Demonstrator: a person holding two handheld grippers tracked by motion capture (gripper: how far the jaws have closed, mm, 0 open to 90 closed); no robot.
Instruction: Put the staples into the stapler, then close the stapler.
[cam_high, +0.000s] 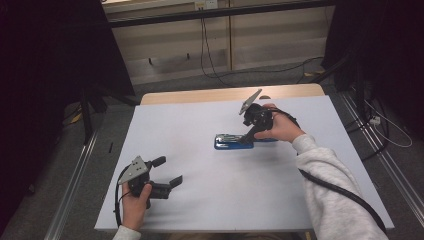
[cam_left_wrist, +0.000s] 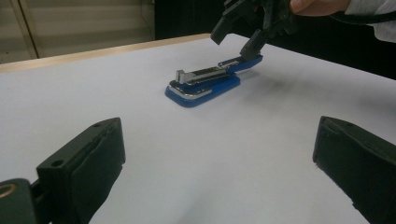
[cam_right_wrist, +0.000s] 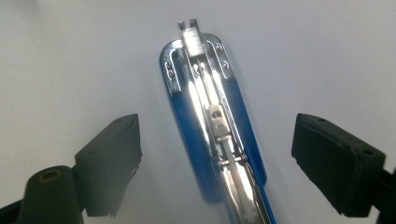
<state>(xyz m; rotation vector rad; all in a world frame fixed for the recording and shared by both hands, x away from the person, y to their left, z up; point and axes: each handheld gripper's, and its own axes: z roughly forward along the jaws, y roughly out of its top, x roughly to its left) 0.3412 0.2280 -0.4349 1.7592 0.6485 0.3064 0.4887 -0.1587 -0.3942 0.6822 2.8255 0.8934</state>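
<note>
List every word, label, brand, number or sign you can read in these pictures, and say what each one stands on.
None can be read.
Blue stapler with shiny metal magazine: no lettering shows on it.
White table top: blank.
Black claw pads: unmarked.
Pale plate on the far wall: too small and blurred to tell whether it bears any text.

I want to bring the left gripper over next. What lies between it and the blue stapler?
Bare white table, in the left gripper view, between the left gripper and the stapler.
</note>
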